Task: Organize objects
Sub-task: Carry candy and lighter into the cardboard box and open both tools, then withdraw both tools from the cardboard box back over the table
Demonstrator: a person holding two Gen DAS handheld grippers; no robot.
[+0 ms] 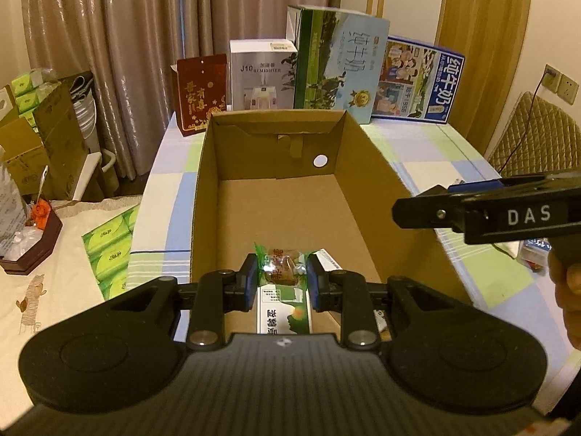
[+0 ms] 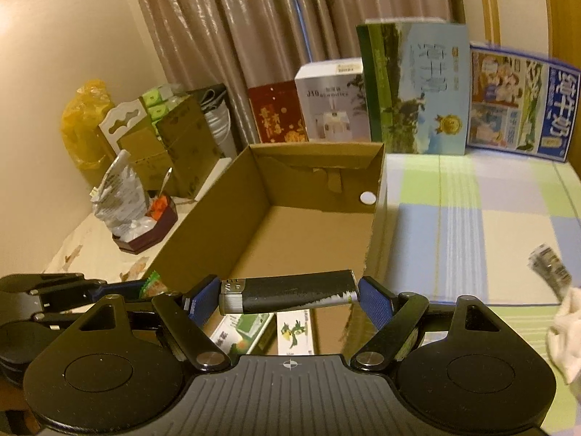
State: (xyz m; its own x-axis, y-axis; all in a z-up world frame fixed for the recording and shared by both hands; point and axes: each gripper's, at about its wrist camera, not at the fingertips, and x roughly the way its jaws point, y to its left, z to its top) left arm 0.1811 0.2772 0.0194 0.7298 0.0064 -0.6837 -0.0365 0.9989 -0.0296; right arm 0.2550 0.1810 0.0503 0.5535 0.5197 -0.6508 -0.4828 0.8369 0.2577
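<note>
An open cardboard box sits on the checked tablecloth. My left gripper is shut on a small green-wrapped candy, held over the box's near end. Below it, inside the box, lies a white and green carton. My right gripper is shut on a black lighter, held crosswise by its two ends above the box's near right corner. Two white and green cartons show under it. The right gripper also appears at the right of the left wrist view.
Tall printed boxes stand in a row behind the cardboard box. Green tissue packs lie left of it. A dark tray with clutter and stacked cartons fill the left side. A crumpled white cloth lies at the right.
</note>
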